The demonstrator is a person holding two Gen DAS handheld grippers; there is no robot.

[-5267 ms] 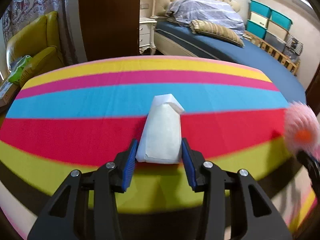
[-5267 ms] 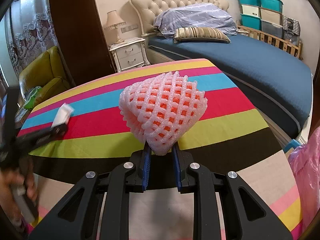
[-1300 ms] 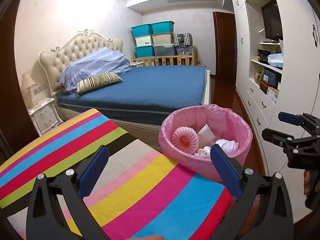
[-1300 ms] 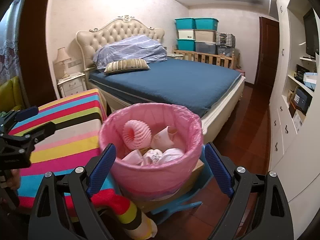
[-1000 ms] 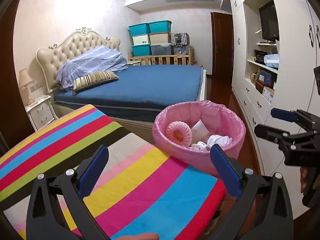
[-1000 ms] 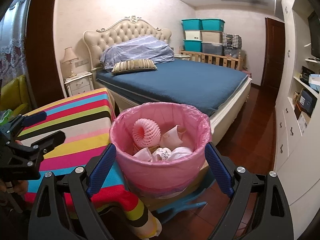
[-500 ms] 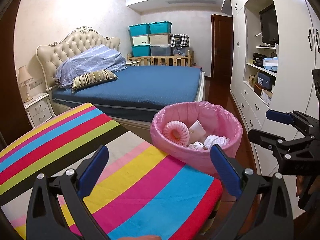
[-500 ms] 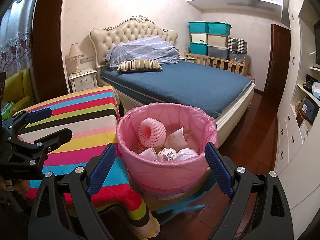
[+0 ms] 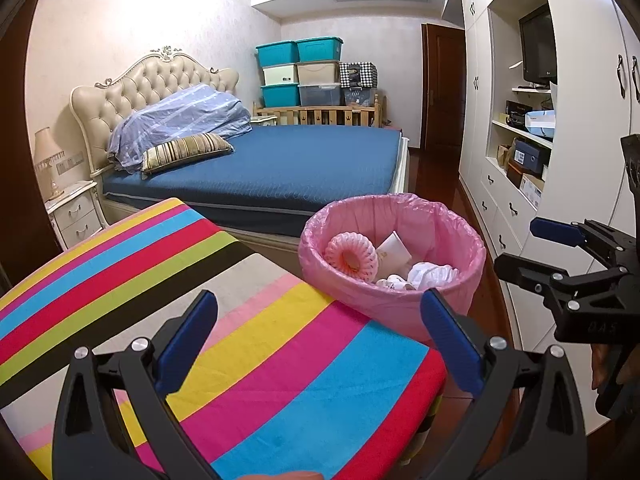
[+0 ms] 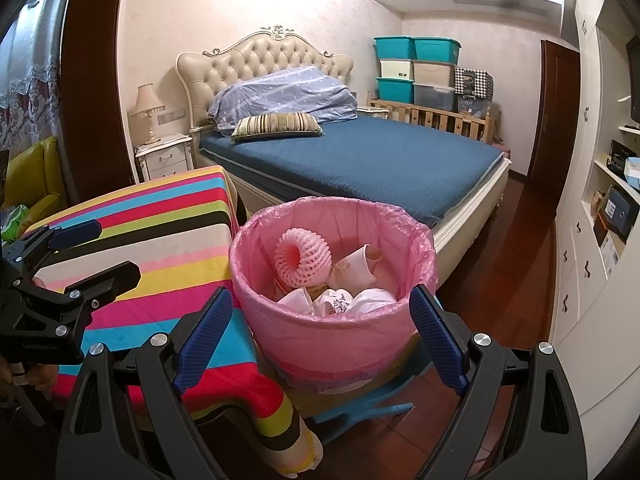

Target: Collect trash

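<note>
Pink-lined bin [image 10: 336, 332] upright, foam net [image 10: 303, 257] inside – hole facing camera, left gripper [image 9: 318, 340] and right gripper [image 10: 318, 332] spread, empty

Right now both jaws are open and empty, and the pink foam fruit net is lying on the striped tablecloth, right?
Not quite. Both jaws are open and empty, but the pink foam fruit net is inside the pink-lined trash bin, not on the striped tablecloth. The right wrist view shows it among paper cups there.
</note>
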